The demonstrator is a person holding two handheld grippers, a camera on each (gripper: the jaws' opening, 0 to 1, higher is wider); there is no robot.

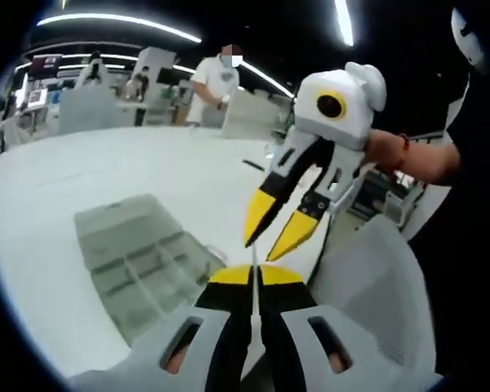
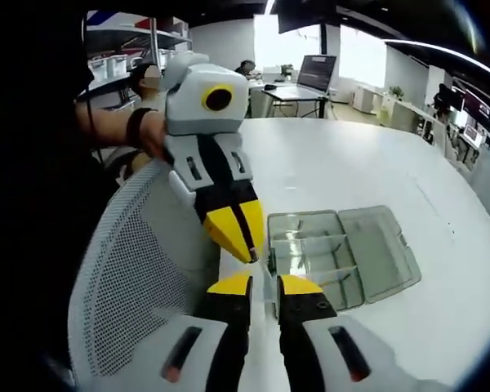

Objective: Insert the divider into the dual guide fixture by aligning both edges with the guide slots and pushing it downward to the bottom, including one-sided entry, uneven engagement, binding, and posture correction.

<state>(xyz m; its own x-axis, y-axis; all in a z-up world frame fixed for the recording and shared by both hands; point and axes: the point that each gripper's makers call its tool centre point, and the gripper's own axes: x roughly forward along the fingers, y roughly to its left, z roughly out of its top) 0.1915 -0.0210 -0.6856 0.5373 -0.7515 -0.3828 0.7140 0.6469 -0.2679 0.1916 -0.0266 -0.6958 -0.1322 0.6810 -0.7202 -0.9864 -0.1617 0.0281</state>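
1. Jaws of the left gripper (image 1: 254, 276) are pressed together on a thin white divider (image 1: 252, 327), which runs as a pale strip down the seam between them in the left gripper view; its upper edge pokes just past the yellow tips.
2. In the right gripper view this same gripper comes in from the upper left, tips (image 2: 243, 245) pointing down toward the near corner of the box; the divider is too thin to make out there.
3. The right gripper (image 2: 264, 285) has its jaws parted with a narrow gap and nothing between them. In the left gripper view it hangs from the upper right with its yellow tips (image 1: 279, 224) spread, just above the left gripper's tips.
4. A clear plastic organiser box (image 2: 343, 253) lies open on the white table (image 2: 376, 163), its lid folded flat to the far side. The tray half is split by translucent walls into several compartments; I cannot tell whether anything lies in them. The same box (image 1: 143, 261) sits left of the left gripper's tips in the left gripper view.
5. A white mesh chair back (image 2: 139, 261) stands just beside the table edge, under both grippers.
6. A person's forearm with a dark wristband (image 2: 135, 126) holds the left gripper.
7. Desks, monitors and people stand well behind the table.
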